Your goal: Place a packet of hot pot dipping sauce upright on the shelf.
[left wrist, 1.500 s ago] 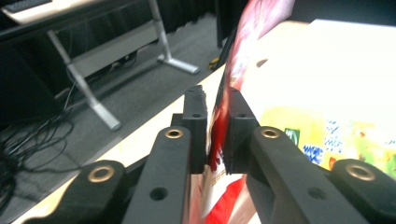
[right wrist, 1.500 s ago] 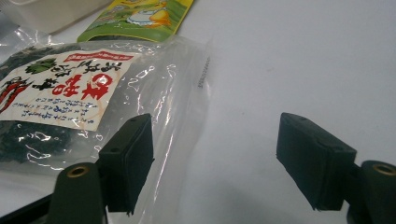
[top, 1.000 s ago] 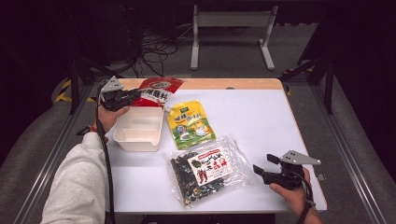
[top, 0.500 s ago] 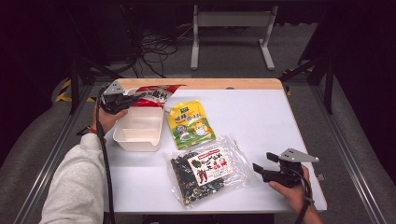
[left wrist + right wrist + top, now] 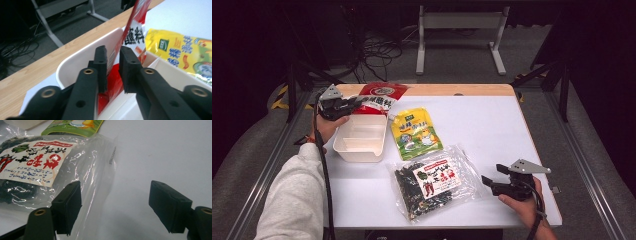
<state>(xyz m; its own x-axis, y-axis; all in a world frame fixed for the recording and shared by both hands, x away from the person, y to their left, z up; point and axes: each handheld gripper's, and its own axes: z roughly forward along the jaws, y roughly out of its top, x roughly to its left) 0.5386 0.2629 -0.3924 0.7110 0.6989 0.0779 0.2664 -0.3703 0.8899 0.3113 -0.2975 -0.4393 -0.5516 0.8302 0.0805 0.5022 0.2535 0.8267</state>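
A red pouch (image 5: pixel 382 95) leans over the far rim of a white tray (image 5: pixel 359 140) at the table's back left. My left gripper (image 5: pixel 357 102) is at the pouch's left end. In the left gripper view the pouch (image 5: pixel 133 35) runs between the jaws of this gripper (image 5: pixel 113 50), which have just been opening; a gap shows beside the thin pouch, above the tray (image 5: pixel 82 55). My right gripper (image 5: pixel 486 181) rests open at the front right, beside a clear bag of dark seaweed (image 5: pixel 432 182). The bag's edge (image 5: pixel 100 170) lies just ahead of its wide jaws (image 5: pixel 115 192).
A yellow pouch (image 5: pixel 414 132) lies flat between the tray and the seaweed bag, also in the left gripper view (image 5: pixel 180 50). The white table (image 5: pixel 492 130) has a wooden strip (image 5: pixel 437 90) along its far edge. Dark floor, cables and a metal stand lie beyond.
The left gripper and the red pouch's end shifted slightly toward the tray's far rim. The right gripper has kept still.
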